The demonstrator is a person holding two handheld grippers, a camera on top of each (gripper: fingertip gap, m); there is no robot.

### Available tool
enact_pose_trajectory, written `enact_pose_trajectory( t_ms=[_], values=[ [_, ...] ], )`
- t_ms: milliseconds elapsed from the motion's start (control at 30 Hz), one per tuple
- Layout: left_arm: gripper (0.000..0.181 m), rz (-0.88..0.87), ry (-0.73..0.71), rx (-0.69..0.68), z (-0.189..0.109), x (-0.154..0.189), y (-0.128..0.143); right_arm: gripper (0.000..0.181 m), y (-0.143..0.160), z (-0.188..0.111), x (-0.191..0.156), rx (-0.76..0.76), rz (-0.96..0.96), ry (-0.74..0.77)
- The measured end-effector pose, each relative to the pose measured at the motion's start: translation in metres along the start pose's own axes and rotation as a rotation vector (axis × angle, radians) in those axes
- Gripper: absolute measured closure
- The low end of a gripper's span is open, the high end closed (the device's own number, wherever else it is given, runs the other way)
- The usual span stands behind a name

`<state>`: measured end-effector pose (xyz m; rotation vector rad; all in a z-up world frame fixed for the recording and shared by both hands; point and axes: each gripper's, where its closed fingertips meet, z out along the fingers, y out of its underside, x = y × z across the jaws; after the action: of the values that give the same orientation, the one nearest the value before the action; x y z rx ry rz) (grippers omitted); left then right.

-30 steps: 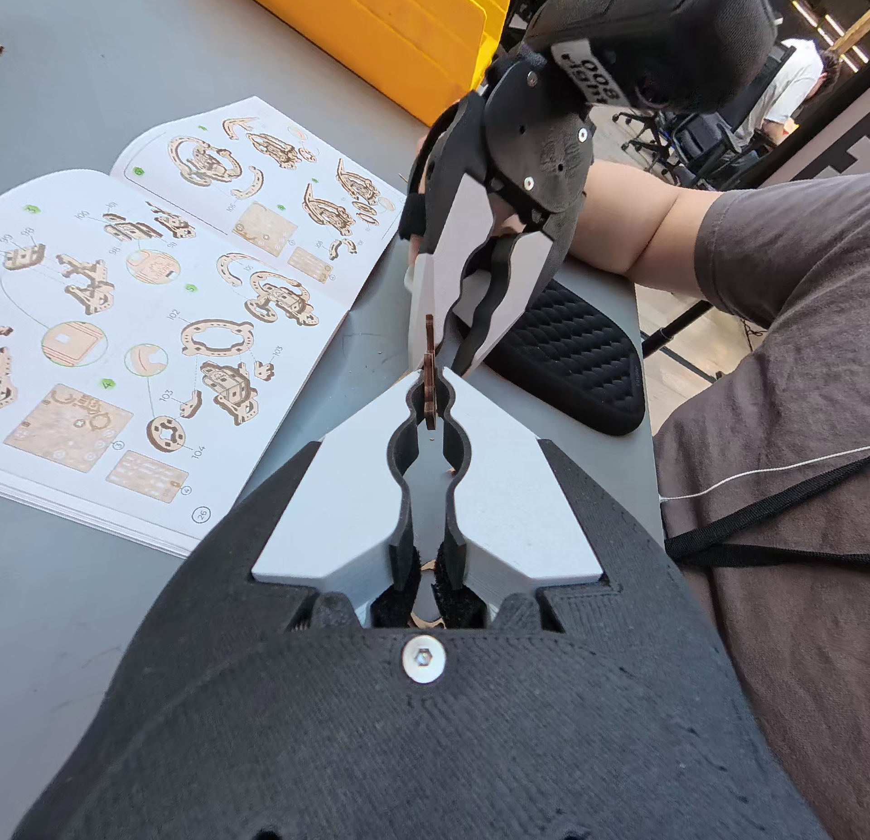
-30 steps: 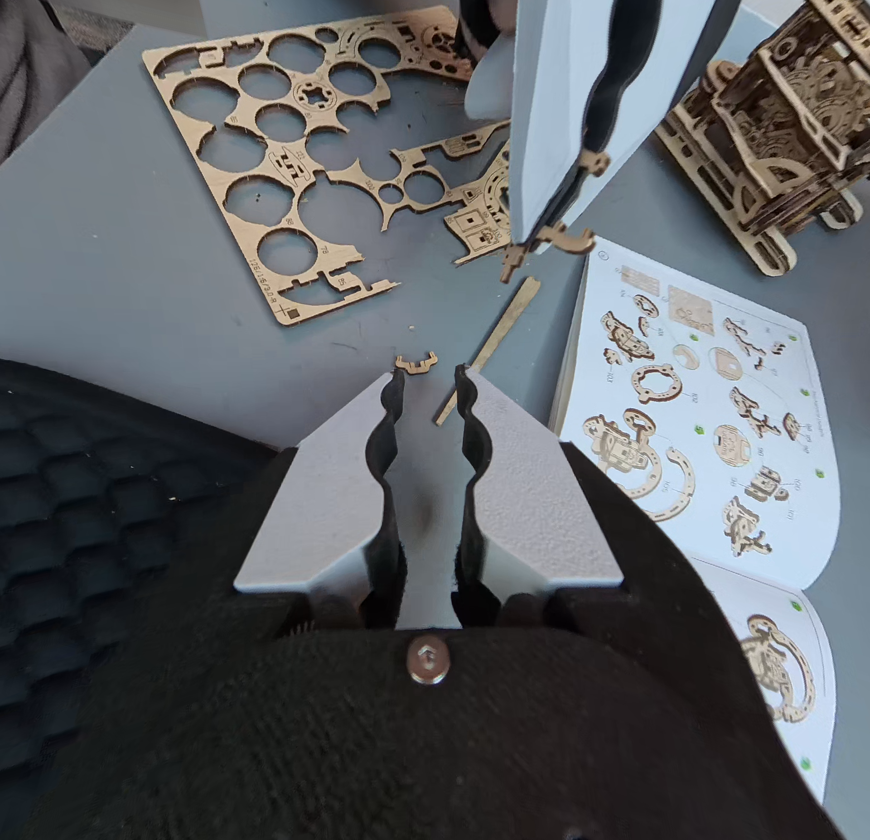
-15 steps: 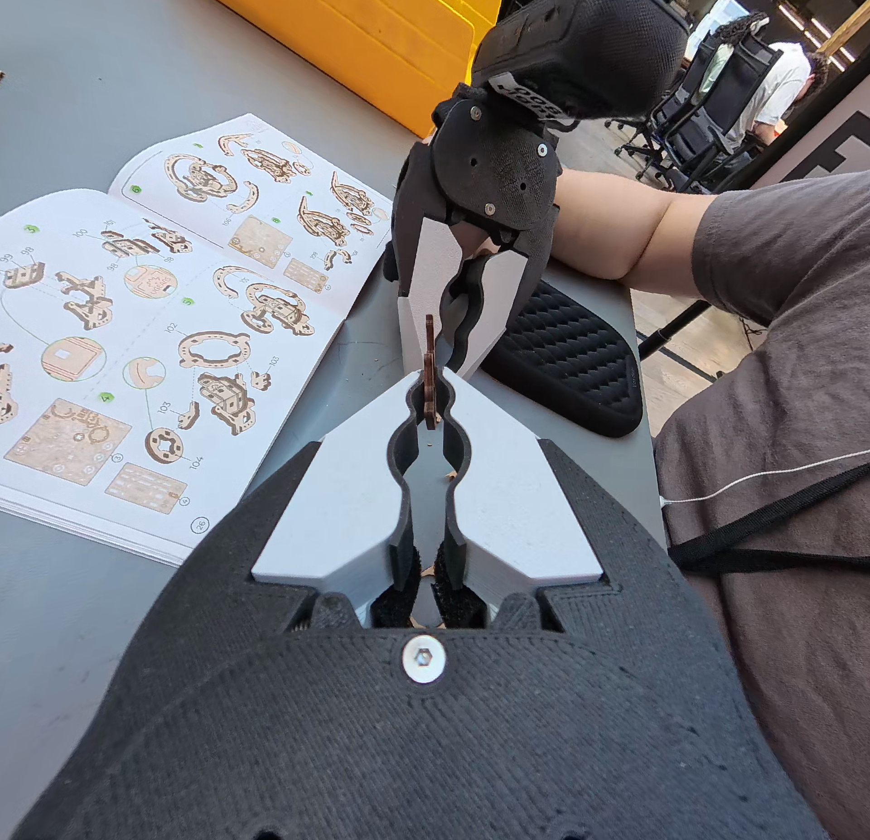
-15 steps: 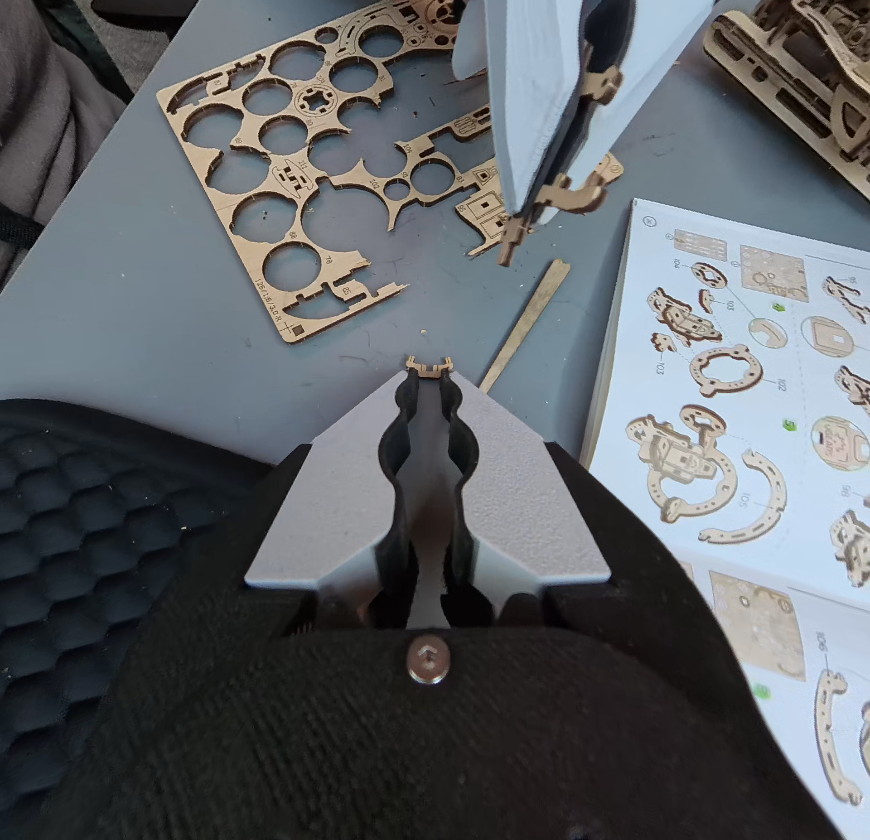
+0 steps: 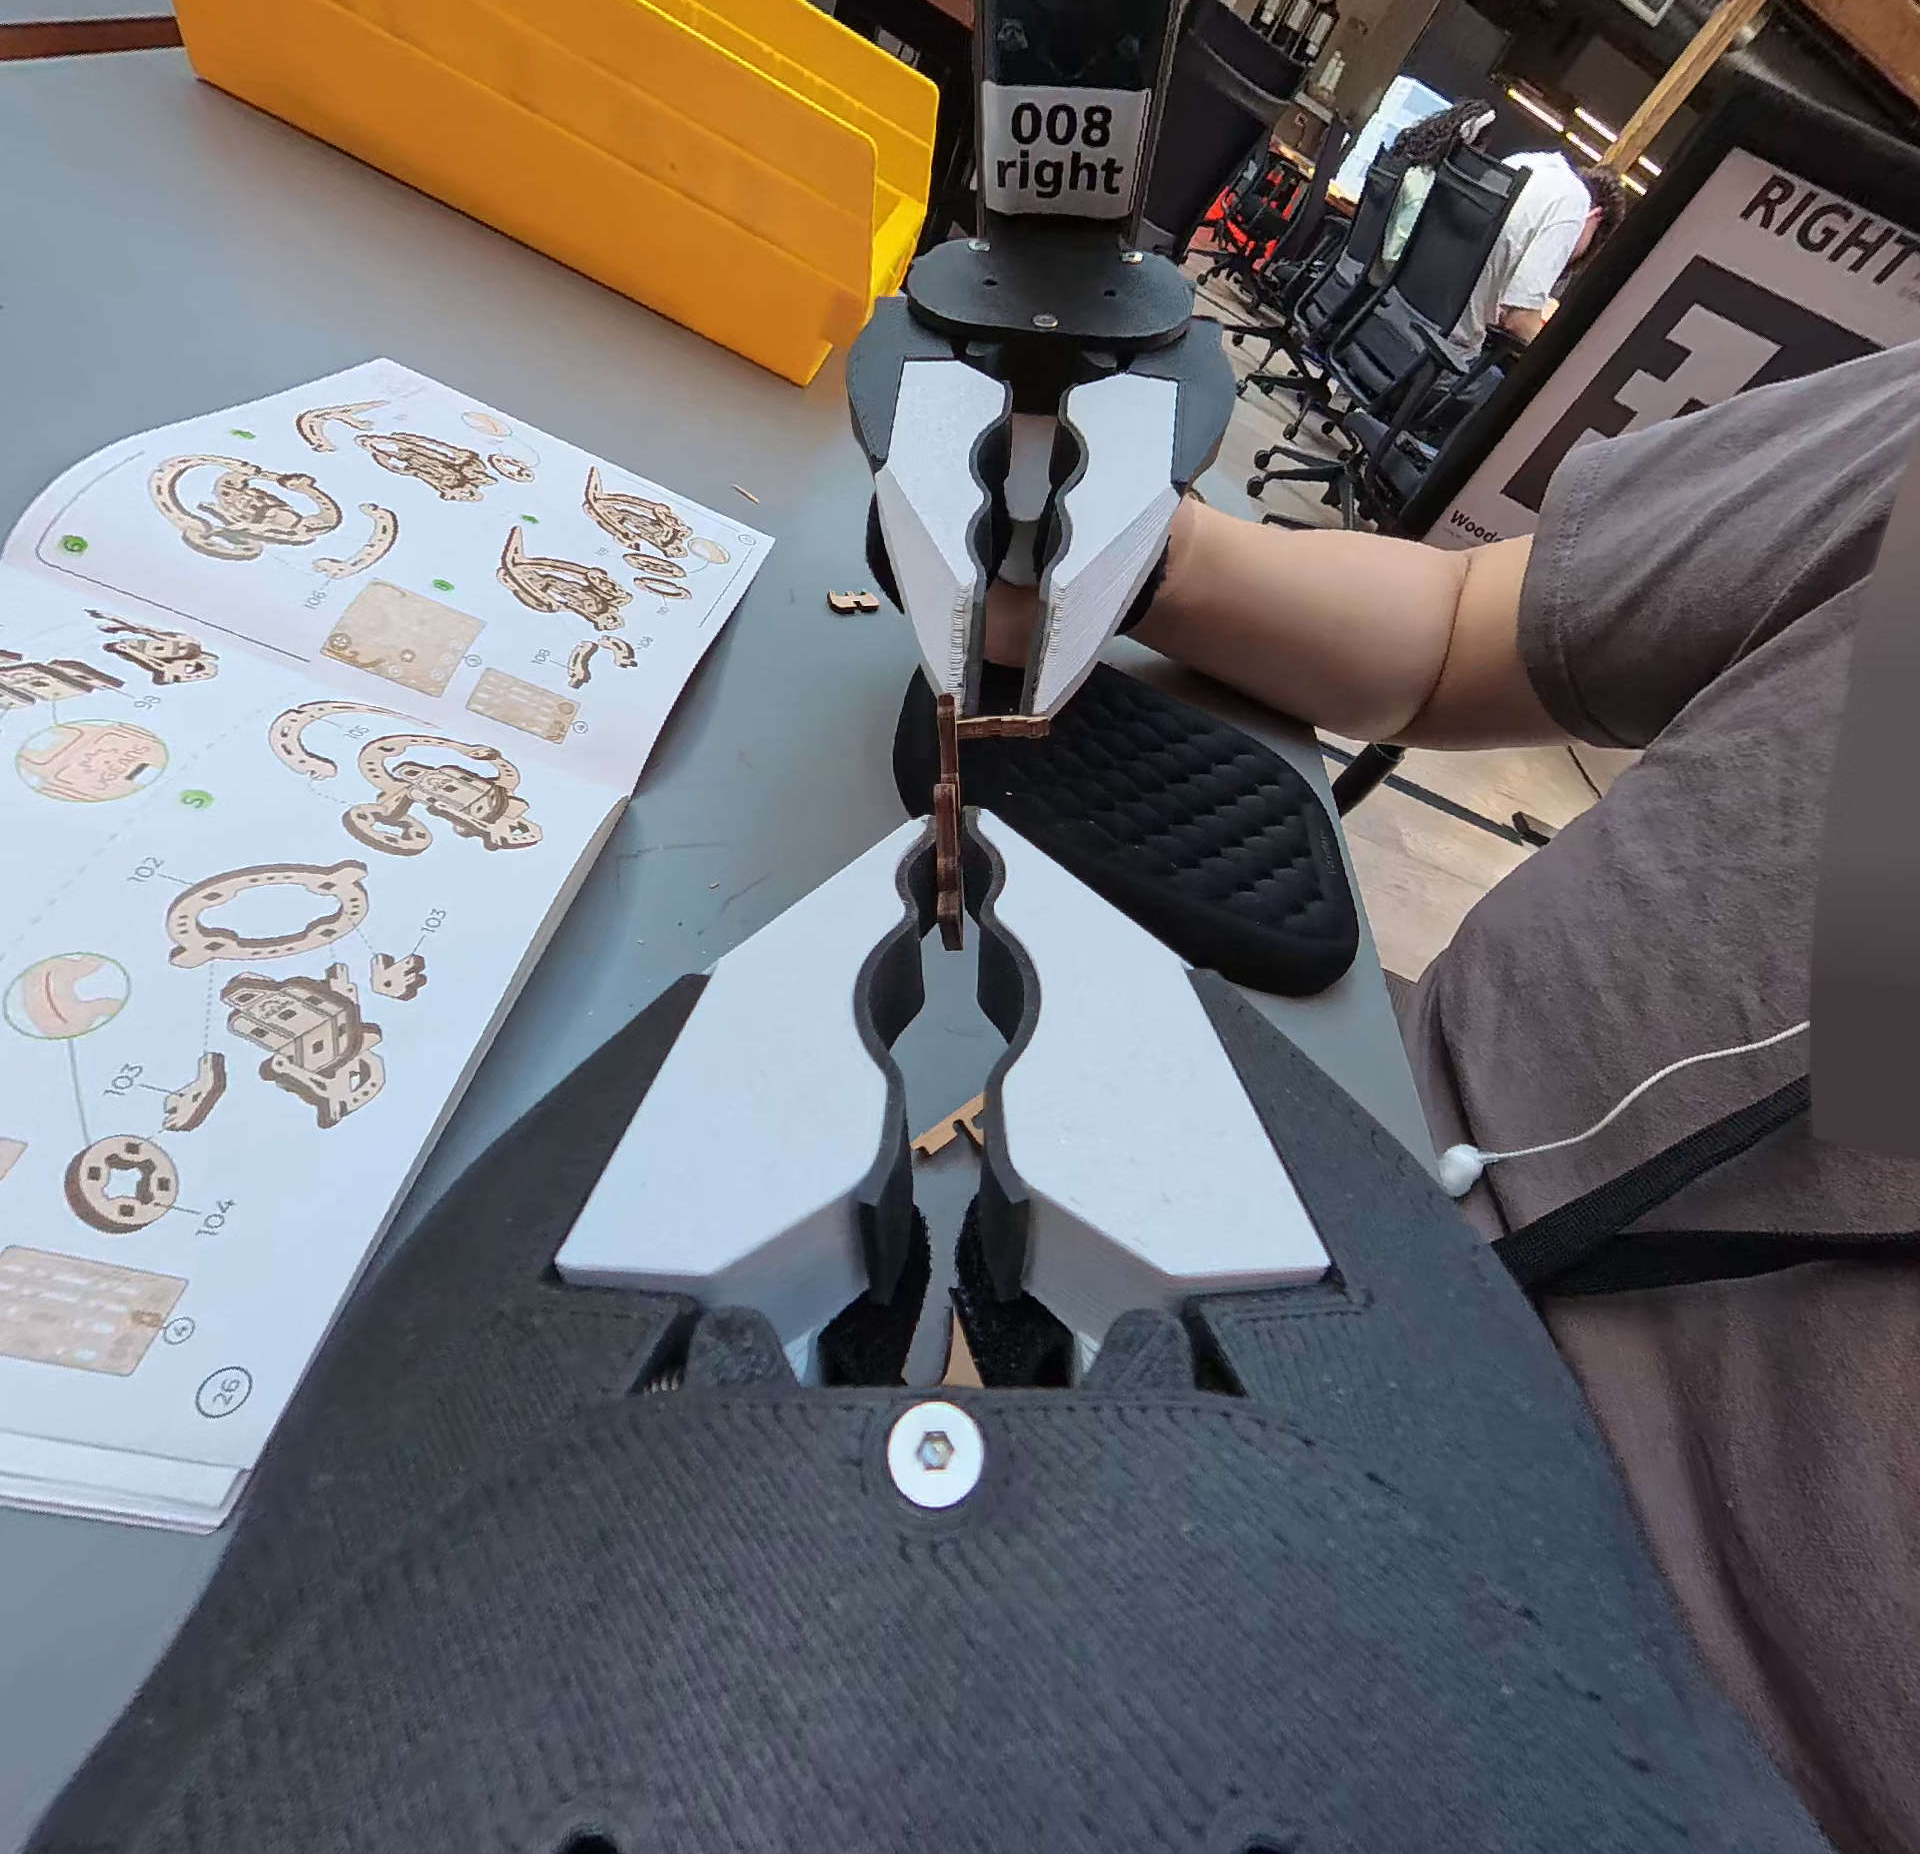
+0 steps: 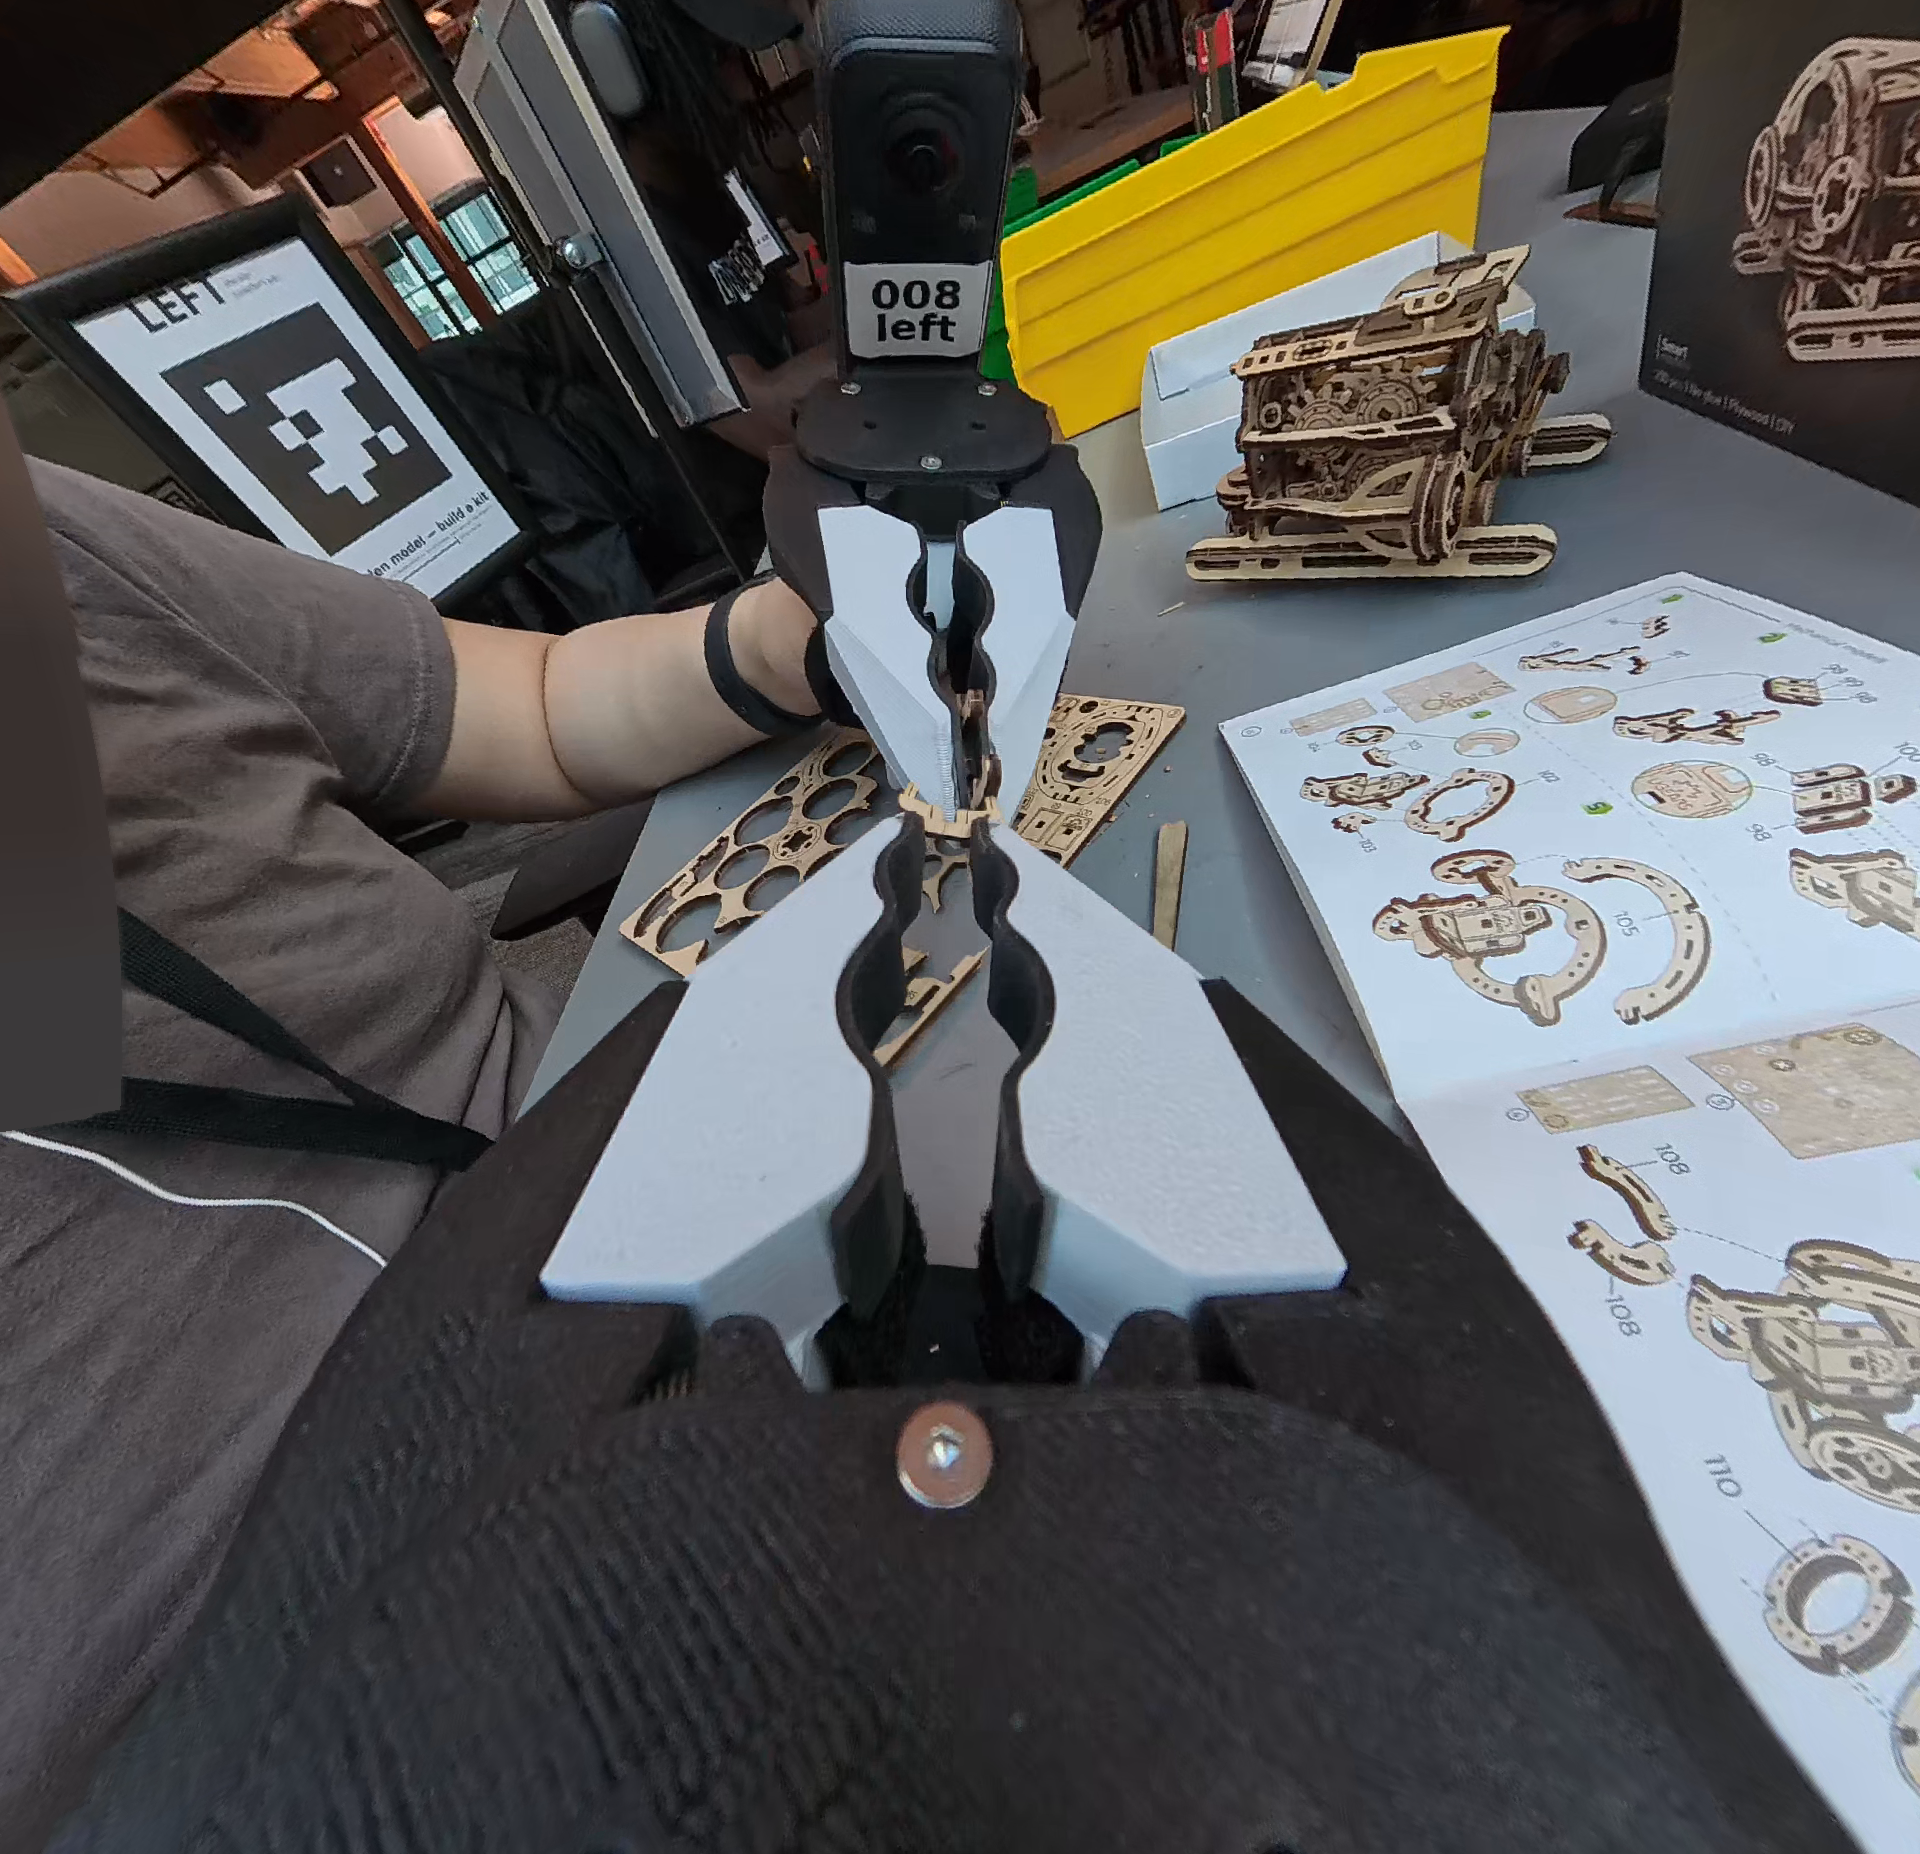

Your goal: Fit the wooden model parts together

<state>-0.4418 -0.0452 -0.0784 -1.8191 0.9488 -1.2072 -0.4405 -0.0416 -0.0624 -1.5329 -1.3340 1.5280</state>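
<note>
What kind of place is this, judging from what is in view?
Probably a shared workshop or lab: a grey worktable with yellow storage bins, rows of office chairs behind it, and a wooden model kit mid-build beside its instruction booklet.

Grey table: booklet, yellow bin, cut-out sheet, wooden model.

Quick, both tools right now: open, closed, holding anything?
Left tool: closed on the edge-on wooden strip.
Right tool: closed on the small clip piece, which touches the strip.
</note>
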Motion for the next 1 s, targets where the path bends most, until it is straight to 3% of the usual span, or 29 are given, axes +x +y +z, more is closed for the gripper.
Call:
enact_pose_trajectory(
  t_ms=[367,1000],
  values=[
    [0.181,0.093,0.003,0.029,0.003,0.012,-0.007,0.174,0.0,0.002,-0.004,0.007,-0.018,-0.007],
    [0.181,0.074,0.012,0.04,-0.001,0.014,-0.01,0.174,-0.006,0.004,-0.007,0.045,-0.124,0.054]
  ],
)
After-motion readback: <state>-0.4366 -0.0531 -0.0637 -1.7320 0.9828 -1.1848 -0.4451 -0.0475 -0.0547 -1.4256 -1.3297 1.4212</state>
